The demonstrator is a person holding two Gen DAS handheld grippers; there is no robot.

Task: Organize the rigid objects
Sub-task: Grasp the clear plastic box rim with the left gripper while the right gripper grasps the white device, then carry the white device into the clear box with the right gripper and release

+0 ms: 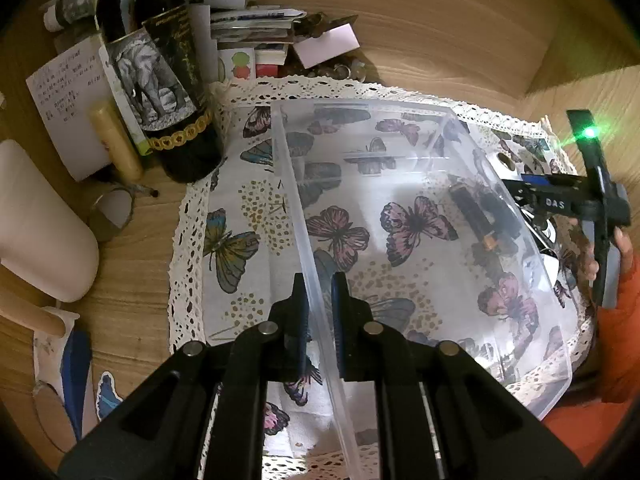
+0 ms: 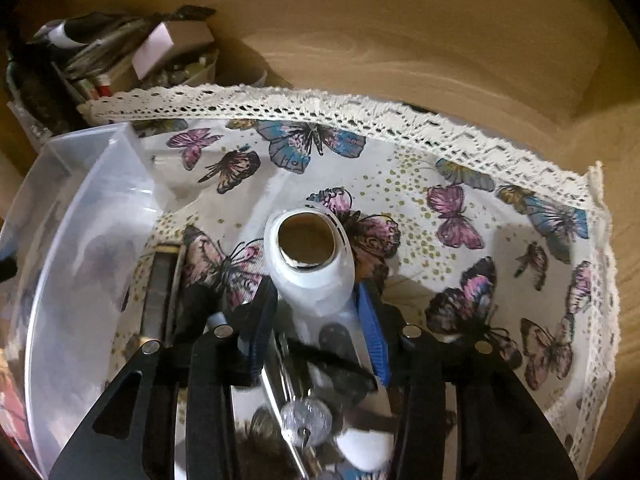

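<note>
Wood-grain tabletop (image 1: 132, 280) carries a lace-edged cloth printed with butterflies (image 1: 248, 216), and on that cloth sits a clear plastic bin (image 1: 400, 152) with thin translucent walls and a straight rim.

Much is hard to read. Through the bin's far wall the left wrist view shows dark, oblong items (image 1: 480, 216), blurred by the plastic, so their kind cannot be told. Beyond the bin's back corner a heap of papers and small boxes (image 1: 256, 28) is partly hidden behind a dark wine bottle (image 1: 160, 80) bearing an elephant label. In the right wrist view, shiny metal pieces (image 2: 308, 416) below the fingers are smeared and cut off by the gripper body.

The left gripper (image 1: 320, 312) straddles the bin's near wall, one black finger on each side, pinching the rim. The right gripper (image 2: 316, 312) clamps a white roll (image 2: 312, 256) with a brown cardboard core, its open end facing the camera; blue pads press its sides. The roll hangs above the cloth just beside the bin's right wall.

Right of the bin, the cloth lies bare up to its lace border (image 2: 480, 140).
</note>
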